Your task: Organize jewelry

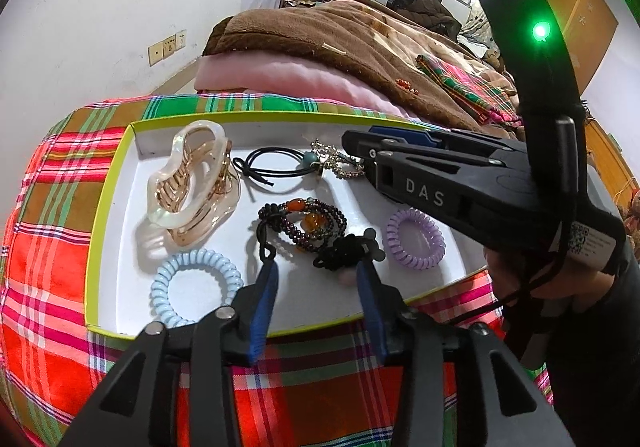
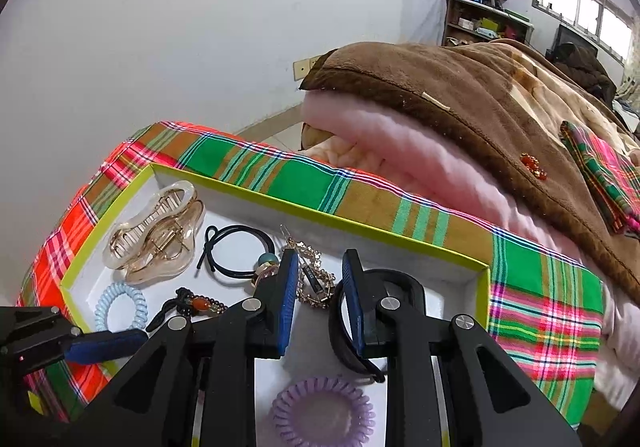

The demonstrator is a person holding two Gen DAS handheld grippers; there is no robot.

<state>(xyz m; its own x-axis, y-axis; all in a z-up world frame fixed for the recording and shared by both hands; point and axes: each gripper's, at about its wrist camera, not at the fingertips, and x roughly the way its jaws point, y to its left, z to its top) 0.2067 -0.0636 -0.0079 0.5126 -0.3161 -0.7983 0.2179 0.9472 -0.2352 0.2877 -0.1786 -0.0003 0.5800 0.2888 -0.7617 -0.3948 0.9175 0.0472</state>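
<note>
In the shallow box (image 1: 108, 207) on the plaid bed cover, the jewelry lies spread out: clear hair claw (image 1: 192, 183) toward the far left corner, blue coil tie (image 1: 196, 283) at the near edge, purple coil tie (image 1: 415, 238) toward the right. My left tongs (image 1: 316, 279) hang spread, empty, just short of the beaded bracelet (image 1: 304, 223), which lies straight ahead, its length running crosswise to them. My right tongs (image 2: 320, 279) are spread too, holding nothing, over the gold chain (image 2: 316, 279). The left is nearer the bracelet.
</note>
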